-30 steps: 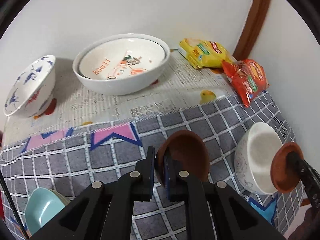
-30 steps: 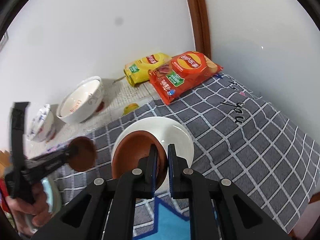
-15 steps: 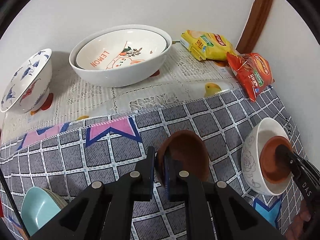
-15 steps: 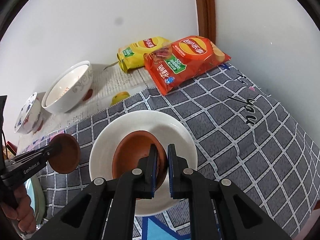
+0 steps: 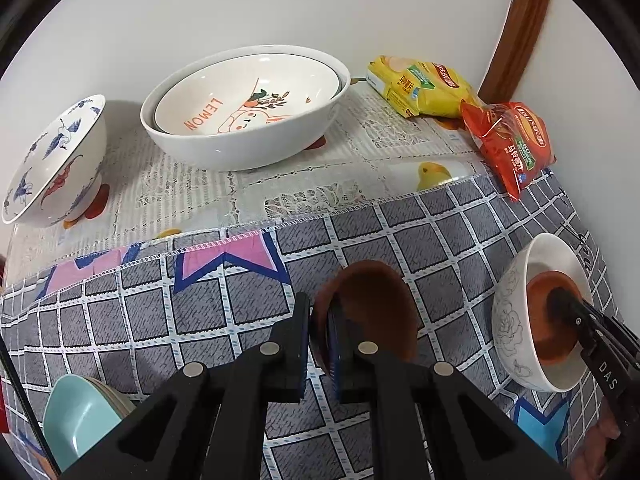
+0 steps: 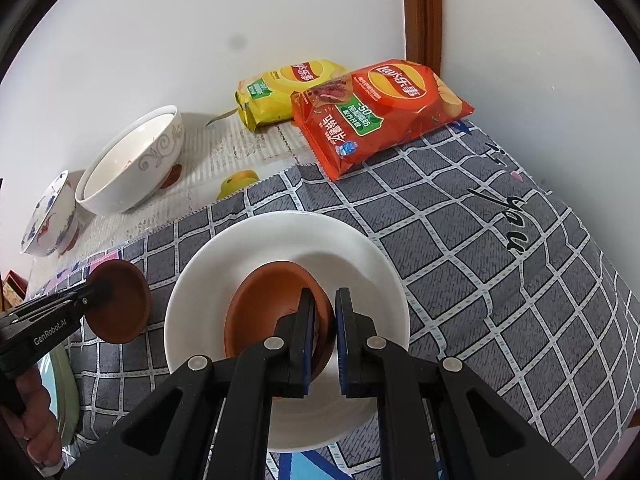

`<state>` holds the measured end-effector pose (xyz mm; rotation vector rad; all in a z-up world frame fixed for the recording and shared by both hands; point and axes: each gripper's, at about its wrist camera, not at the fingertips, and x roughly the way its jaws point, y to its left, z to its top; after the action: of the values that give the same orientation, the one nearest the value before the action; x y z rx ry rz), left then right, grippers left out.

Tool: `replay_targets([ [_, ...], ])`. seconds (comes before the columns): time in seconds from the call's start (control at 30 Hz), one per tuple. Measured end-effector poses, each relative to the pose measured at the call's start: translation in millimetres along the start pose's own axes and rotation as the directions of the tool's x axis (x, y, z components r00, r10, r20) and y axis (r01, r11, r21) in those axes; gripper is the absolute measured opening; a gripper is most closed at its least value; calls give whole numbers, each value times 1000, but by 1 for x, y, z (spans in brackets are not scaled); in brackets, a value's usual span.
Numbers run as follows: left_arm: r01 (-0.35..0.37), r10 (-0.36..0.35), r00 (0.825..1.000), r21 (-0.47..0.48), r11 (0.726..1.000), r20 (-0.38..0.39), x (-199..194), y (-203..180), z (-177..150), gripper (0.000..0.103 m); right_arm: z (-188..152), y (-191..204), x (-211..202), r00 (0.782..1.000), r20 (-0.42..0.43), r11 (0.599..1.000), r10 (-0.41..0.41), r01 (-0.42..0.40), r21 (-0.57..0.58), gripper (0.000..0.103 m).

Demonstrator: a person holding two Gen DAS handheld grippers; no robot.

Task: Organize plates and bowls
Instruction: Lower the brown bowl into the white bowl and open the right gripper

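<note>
So the main thing here was a small brown bowl (image 6: 276, 316) sitting down inside the white bowl (image 6: 224, 264) on the grey checked cloth (image 6: 480, 240). The right gripper (image 6: 323, 320) had its jaws pinched narrow on the near rim of that brown bowl, one finger inside and one outside. It looked seated, or very nearly, on the white bowl's floor, though I couldn't tell for sure whether it was fully resting there.

Just left of that, the left gripper (image 5: 318, 332) was clamped on the rim of a second brown bowl (image 5: 376, 312), holding it tilted above the cloth, near the white bowl but apart from it.

My read: this was the nesting step, small brown ones going into the white bowl. Next move probably calls for the right claw to let go and lift straight up without dragging the rim, so the left can bring its bowl over and drop it on top. Risk is the two claws crowding each other over one bowl.

Further out, toward the wall on the lace-patterned cloth (image 5: 280, 184), there was a big white bowl (image 5: 248, 148) with a LEMON-printed bowl (image 5: 240, 96) nested in it, and a blue-and-red crane-patterned bowl (image 5: 56, 164) to its left. A teal dish stack (image 5: 76, 416) sat at the near left edge. Yellow snack bag (image 6: 284, 88) and red chip bag (image 6: 376, 112) were in the far corner, touching each other.
</note>
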<state>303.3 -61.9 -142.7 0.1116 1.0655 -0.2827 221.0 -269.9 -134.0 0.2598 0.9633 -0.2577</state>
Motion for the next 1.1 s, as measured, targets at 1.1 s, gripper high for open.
replay_targets([
  [1.1, 7, -6, 1000, 9, 1000, -5, -1, -2, 0, 9, 9, 25, 21, 981, -105, 971, -161, 139, -195, 14],
])
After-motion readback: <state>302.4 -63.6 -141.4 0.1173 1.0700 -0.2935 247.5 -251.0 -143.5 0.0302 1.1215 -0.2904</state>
